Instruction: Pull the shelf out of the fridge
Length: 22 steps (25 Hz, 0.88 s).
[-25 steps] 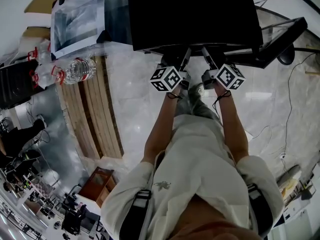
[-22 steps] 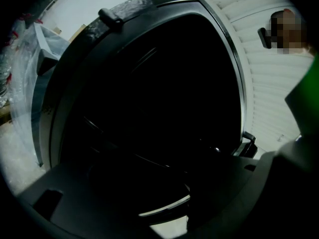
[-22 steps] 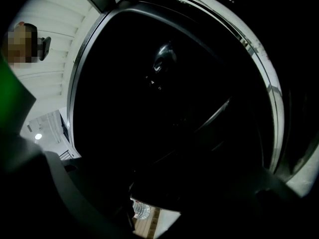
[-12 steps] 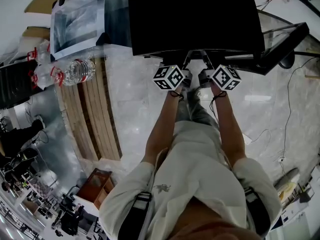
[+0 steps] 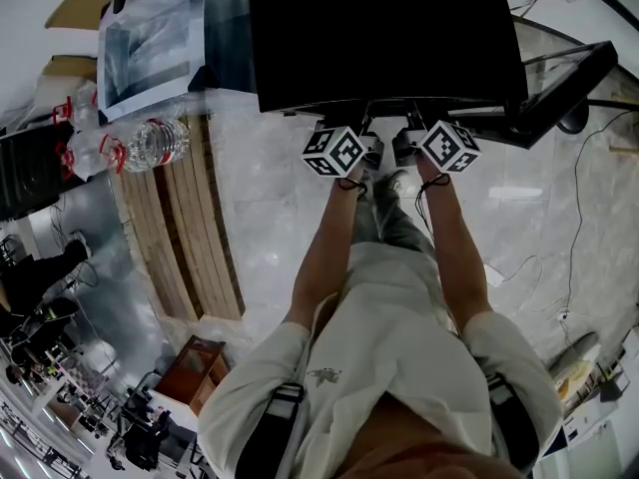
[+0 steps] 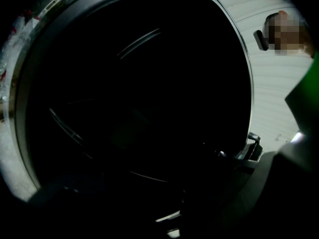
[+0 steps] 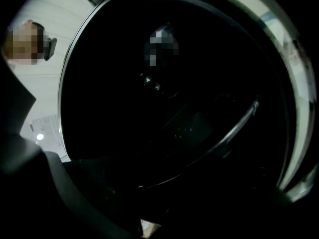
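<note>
The black fridge (image 5: 384, 28) fills the top middle of the head view, its door (image 5: 559, 78) swung open to the right. My left gripper (image 5: 359, 136) and right gripper (image 5: 411, 136) sit side by side at the fridge's front edge, with their jaws reaching in under its top and hidden. Both gripper views look into the dark interior. A thin bright edge of the shelf (image 6: 147, 176) crosses low in the left gripper view, and the same shelf (image 7: 219, 143) curves across the right gripper view. Both sets of jaws are closing; it is too dark to see whether the pads touch the shelf.
Water bottles (image 5: 150, 140) lie at the left beside wooden planks (image 5: 190, 228) on the marble floor. A plastic-wrapped box (image 5: 150, 28) stands left of the fridge. Cables (image 5: 574, 257) trail over the floor at the right. The person's legs stand right behind the grippers.
Both grippers have moved forward and closer together, and their jaws have gone further under the fridge's top edge. The marker cubes now sit nearer the fridge front.
</note>
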Tool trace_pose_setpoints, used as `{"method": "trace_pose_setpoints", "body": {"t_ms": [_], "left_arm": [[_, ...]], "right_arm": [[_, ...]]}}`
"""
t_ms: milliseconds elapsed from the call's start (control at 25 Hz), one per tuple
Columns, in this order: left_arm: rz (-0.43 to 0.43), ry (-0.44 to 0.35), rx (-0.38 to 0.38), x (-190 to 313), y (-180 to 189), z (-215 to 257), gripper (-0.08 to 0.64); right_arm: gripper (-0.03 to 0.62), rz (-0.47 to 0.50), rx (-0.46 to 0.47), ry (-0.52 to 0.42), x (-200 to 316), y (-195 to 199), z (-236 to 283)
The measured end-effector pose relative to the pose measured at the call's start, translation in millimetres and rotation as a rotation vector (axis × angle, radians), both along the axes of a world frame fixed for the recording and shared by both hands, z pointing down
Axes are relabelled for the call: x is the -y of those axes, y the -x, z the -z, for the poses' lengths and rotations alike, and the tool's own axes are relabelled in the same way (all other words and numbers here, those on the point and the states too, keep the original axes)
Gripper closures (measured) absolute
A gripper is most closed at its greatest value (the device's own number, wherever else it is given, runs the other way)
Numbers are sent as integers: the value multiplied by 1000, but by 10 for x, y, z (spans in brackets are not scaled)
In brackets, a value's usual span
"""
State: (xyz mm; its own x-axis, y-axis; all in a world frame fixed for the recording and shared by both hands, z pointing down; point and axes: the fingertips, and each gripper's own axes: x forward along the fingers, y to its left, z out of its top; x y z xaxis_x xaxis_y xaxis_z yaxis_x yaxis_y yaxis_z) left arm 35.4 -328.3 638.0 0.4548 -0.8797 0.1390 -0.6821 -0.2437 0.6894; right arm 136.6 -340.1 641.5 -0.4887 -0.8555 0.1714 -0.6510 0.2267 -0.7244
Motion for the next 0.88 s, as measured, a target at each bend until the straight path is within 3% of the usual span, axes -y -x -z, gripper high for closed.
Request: {"method": "trace_pose_setpoints", "body": {"t_ms": [880], "left_arm": [[-24, 35, -20, -125, -24, 78, 417]], "right_arm": [[468, 2, 28, -4, -122, -32, 83]]}}
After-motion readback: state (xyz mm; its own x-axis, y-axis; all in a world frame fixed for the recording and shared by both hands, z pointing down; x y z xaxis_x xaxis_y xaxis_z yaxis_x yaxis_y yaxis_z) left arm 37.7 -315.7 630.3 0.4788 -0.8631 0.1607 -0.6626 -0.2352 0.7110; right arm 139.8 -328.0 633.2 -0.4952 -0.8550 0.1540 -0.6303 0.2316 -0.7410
